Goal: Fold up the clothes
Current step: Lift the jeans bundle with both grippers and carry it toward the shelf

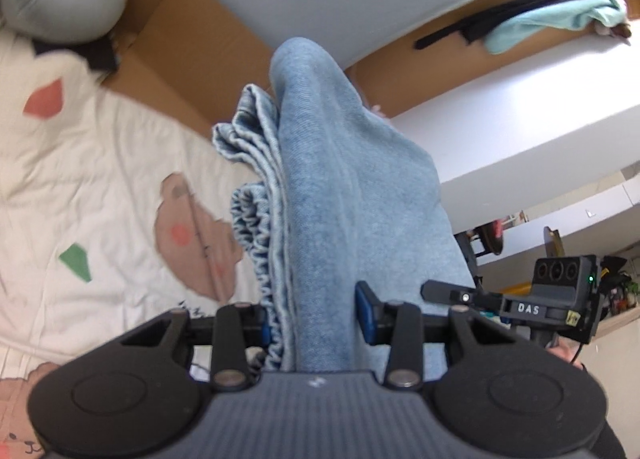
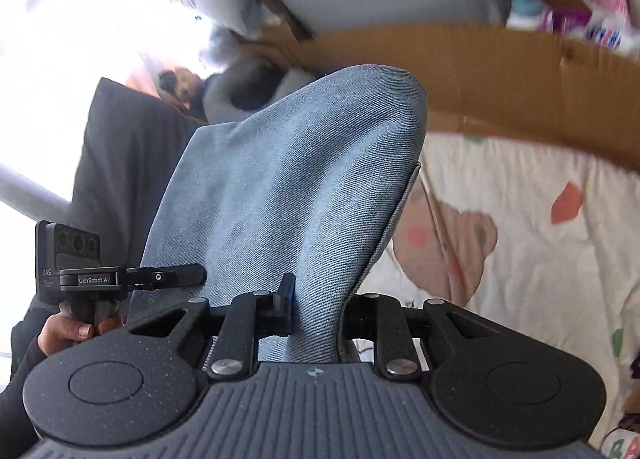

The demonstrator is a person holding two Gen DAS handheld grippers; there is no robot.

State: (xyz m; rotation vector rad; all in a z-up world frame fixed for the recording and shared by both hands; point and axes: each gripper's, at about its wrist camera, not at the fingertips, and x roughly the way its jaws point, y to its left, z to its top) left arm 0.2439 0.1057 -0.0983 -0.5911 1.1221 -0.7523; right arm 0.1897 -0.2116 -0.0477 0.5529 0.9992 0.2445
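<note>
Two claws, left (image 1: 316, 319) and right (image 2: 316, 311), one denim garment (image 1: 340, 187), one printed quilt (image 1: 80, 163).

Light blue denim garment (image 1: 344, 187), elasticated gathered waistband visible on one edge, bunched in thick folds. Held up off the white printed bedding (image 1: 100, 163), draping forward, pinched at two separate spots.

Cardboard box (image 1: 176, 43) walls the bedspread's (image 1: 80, 163) far edge — bedspread open.

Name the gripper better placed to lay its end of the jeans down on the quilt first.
Left, probably. The left gripper pinches the jeans at the gathered waistband with the printed quilt directly beside it; the right gripper clamps plain denim.
</note>
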